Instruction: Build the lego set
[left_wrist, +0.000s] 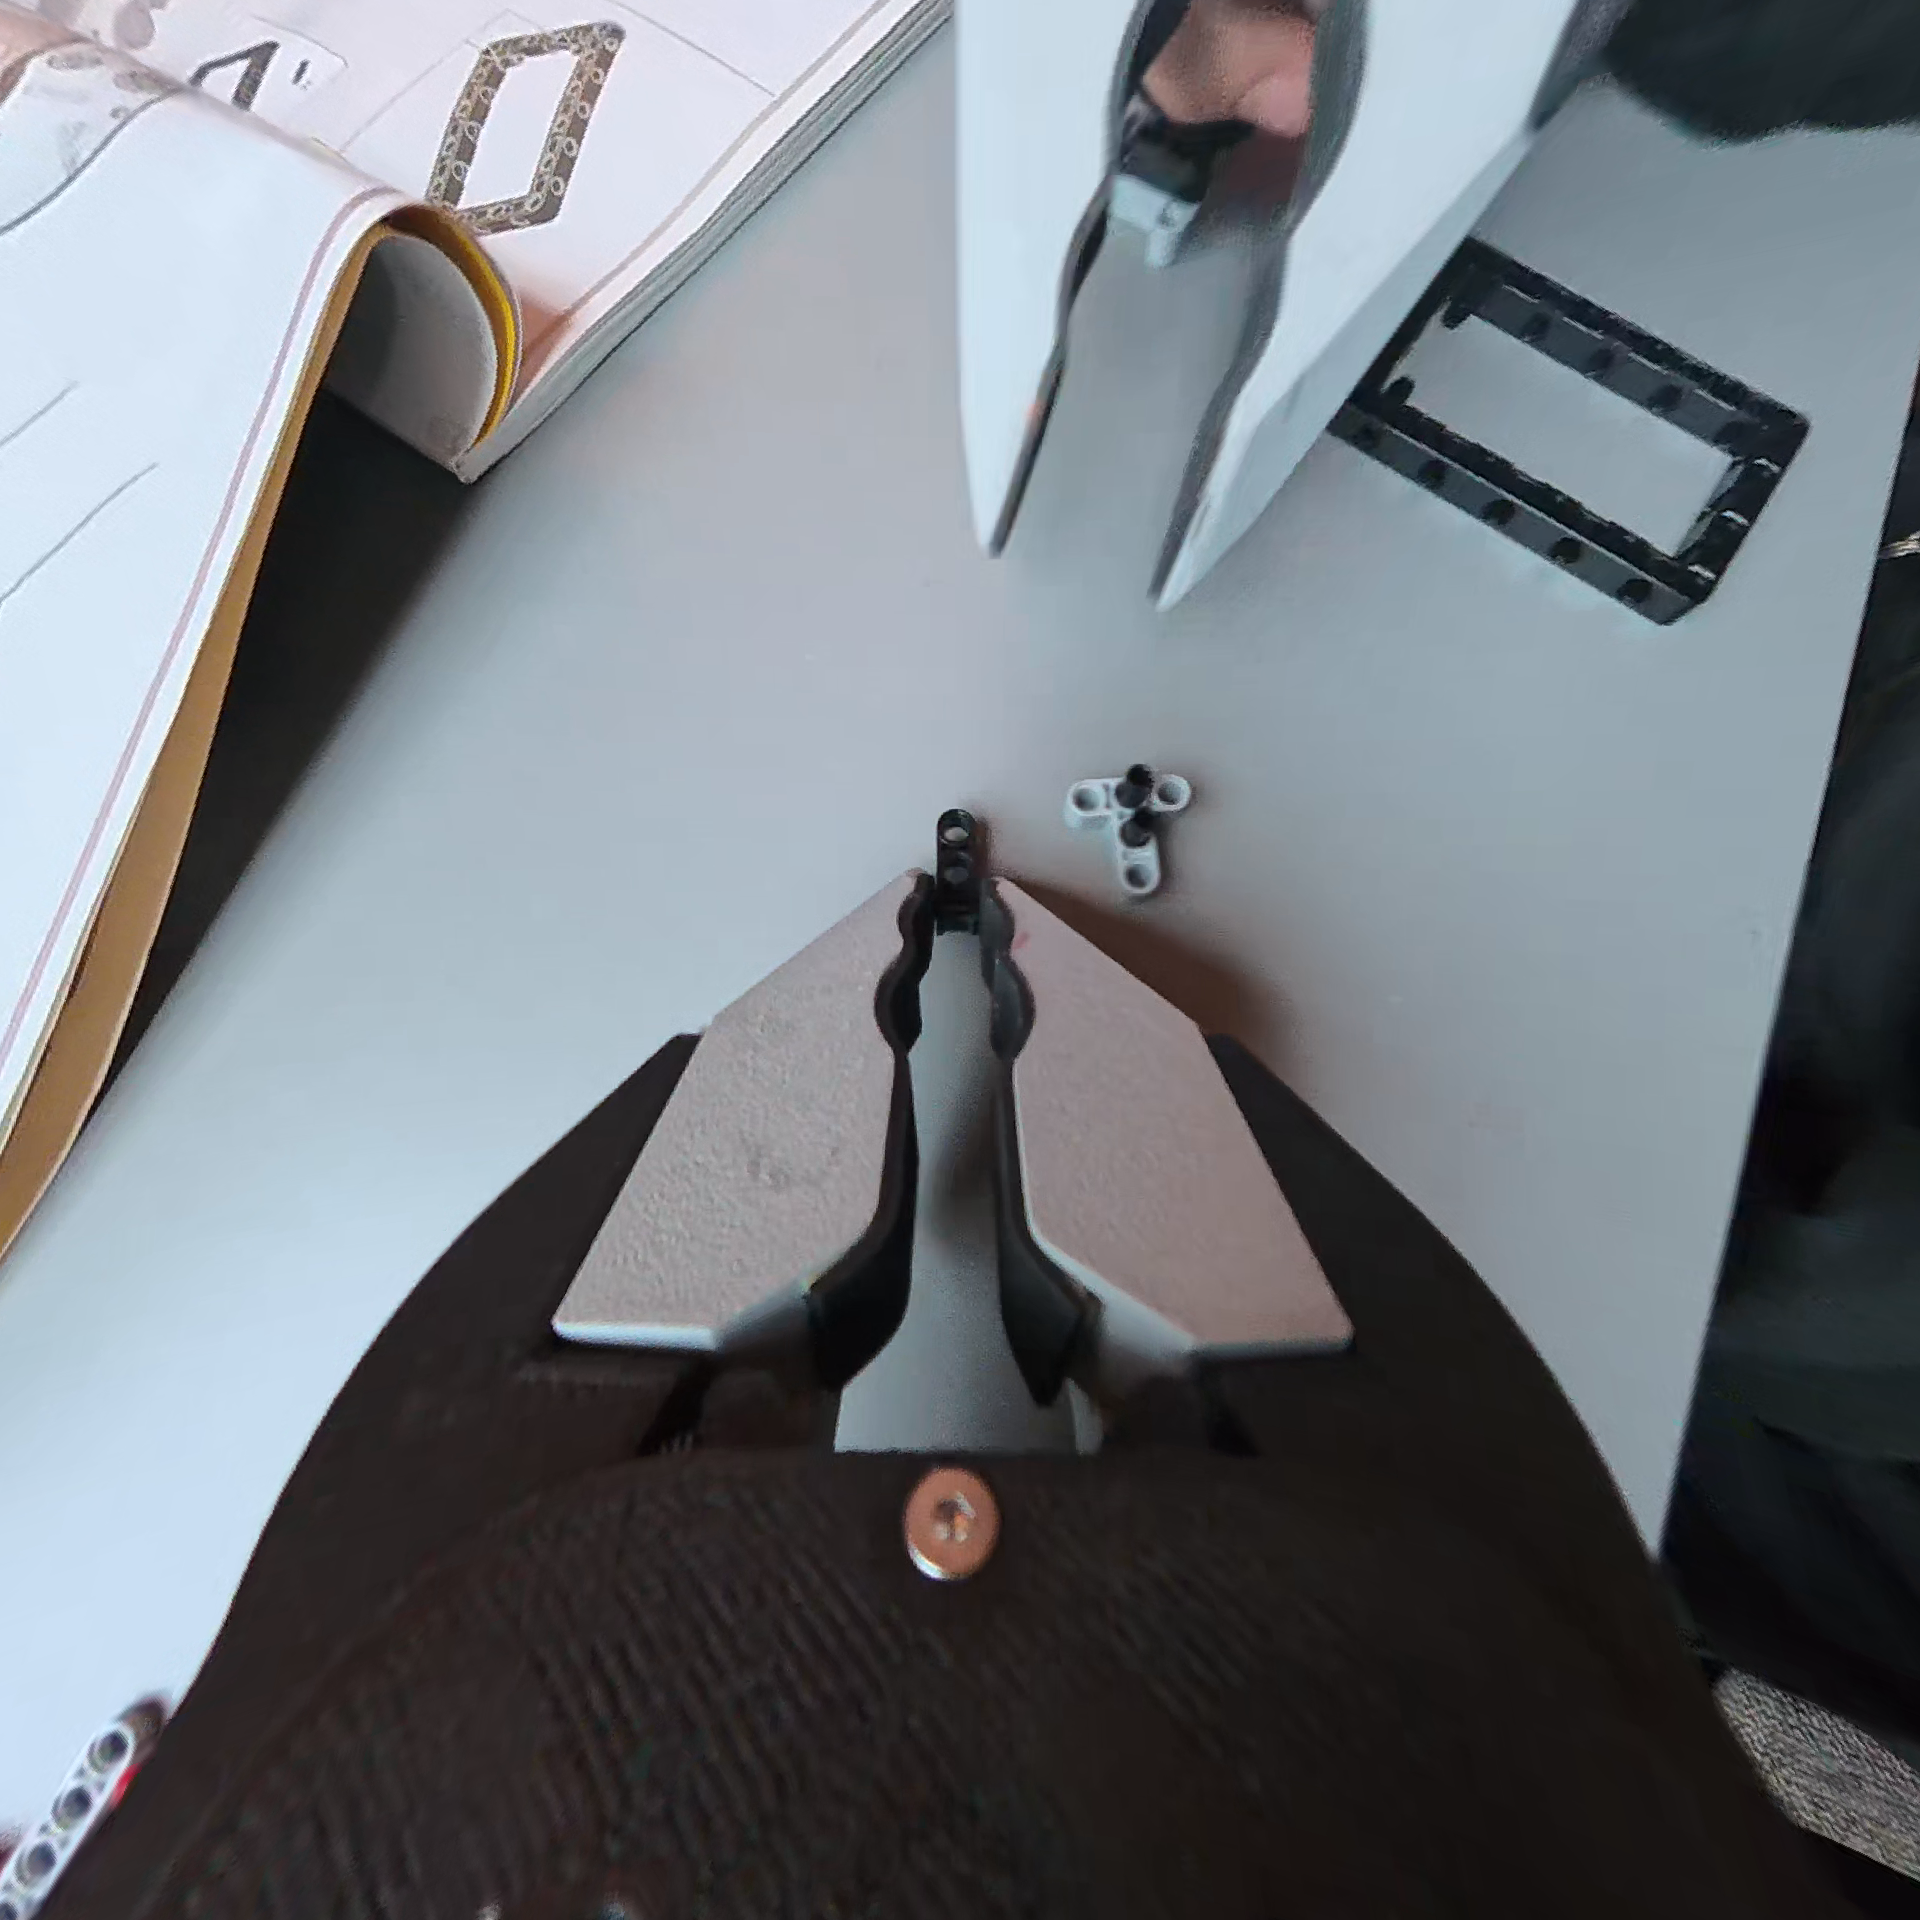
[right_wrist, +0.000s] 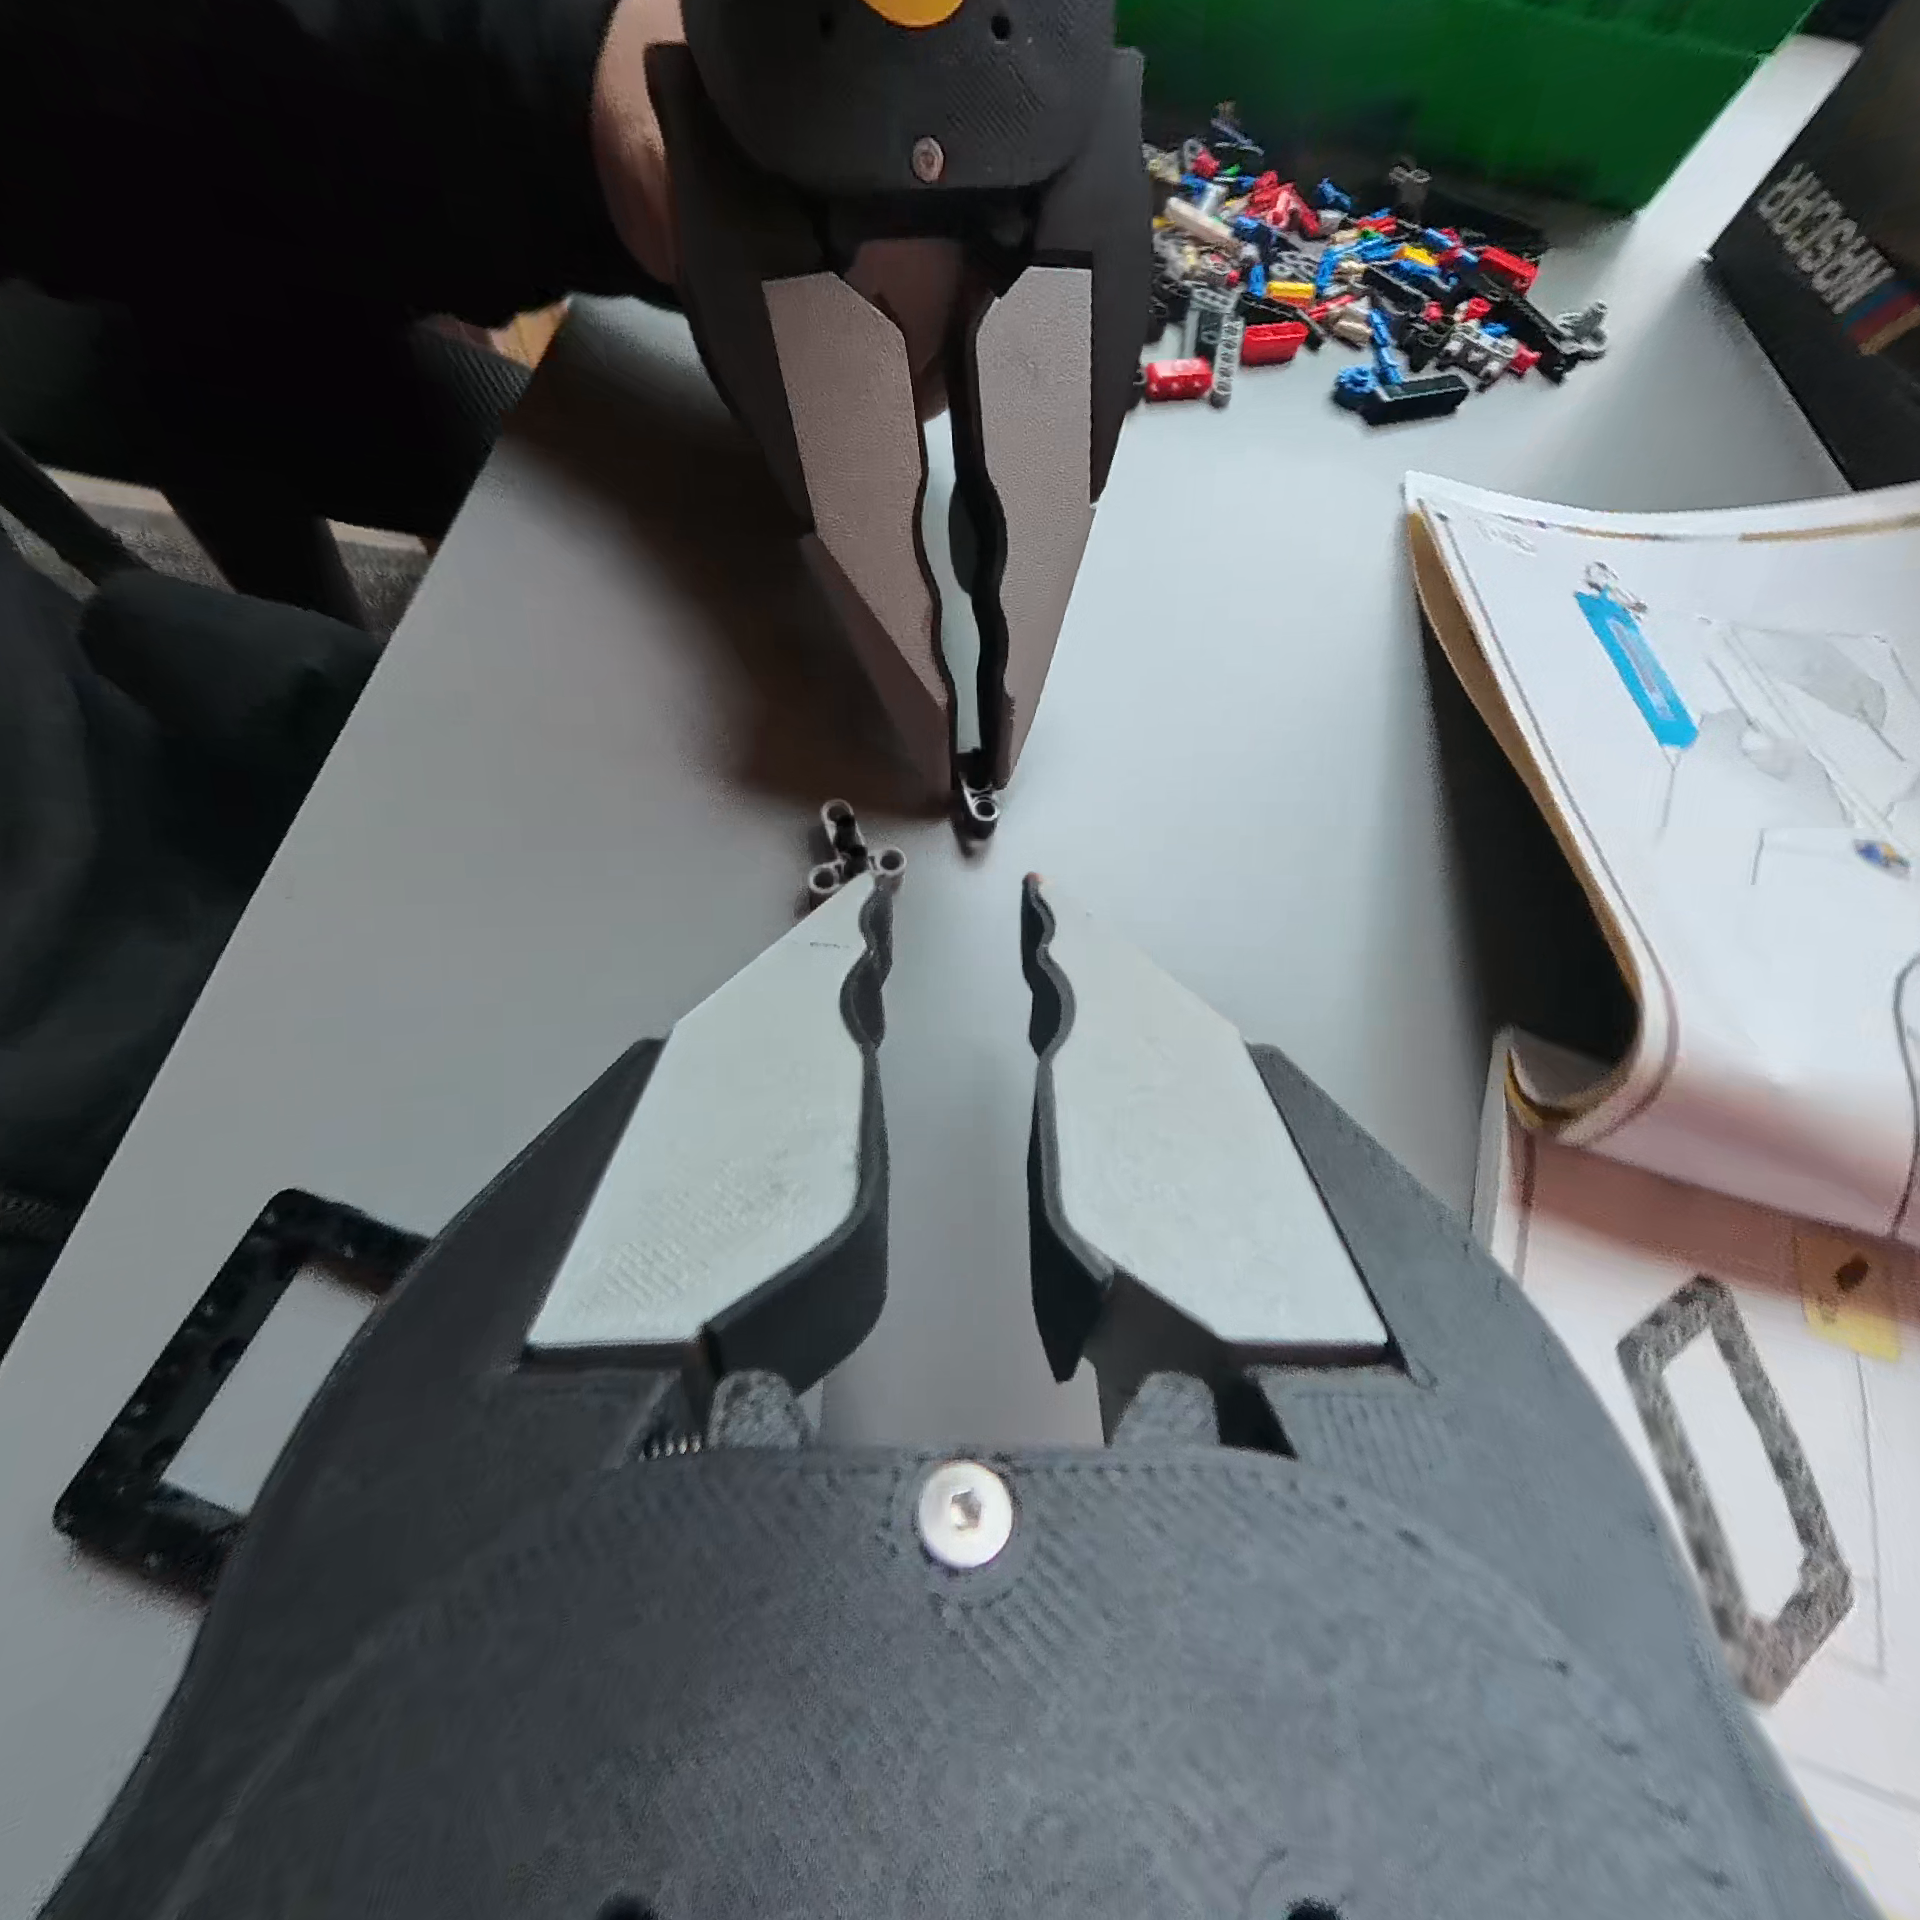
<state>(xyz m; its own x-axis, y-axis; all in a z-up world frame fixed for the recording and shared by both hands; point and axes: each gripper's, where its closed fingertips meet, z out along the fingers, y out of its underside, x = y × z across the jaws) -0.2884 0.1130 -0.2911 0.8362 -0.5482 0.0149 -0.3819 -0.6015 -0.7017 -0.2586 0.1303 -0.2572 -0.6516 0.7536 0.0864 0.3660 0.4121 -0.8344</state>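
Left gripper (left_wrist: 956, 896), jaws closed on a small black connector (left_wrist: 958, 864) at their tips, held just above the grey table (left_wrist: 623, 831). Right gripper (right_wrist: 956, 894), jaws parted and holding nothing, faces it; a grey T-shaped piece (left_wrist: 1129, 821) with black pins lies just beside both tips. Black rectangular frame (left_wrist: 1579, 447), open instruction booklet (left_wrist: 208, 312) and loose brick pile (right_wrist: 1371, 281) lie farther out.

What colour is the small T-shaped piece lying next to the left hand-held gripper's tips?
Light grey T-shaped piece, with black pins in it; clearest in the left wrist view.
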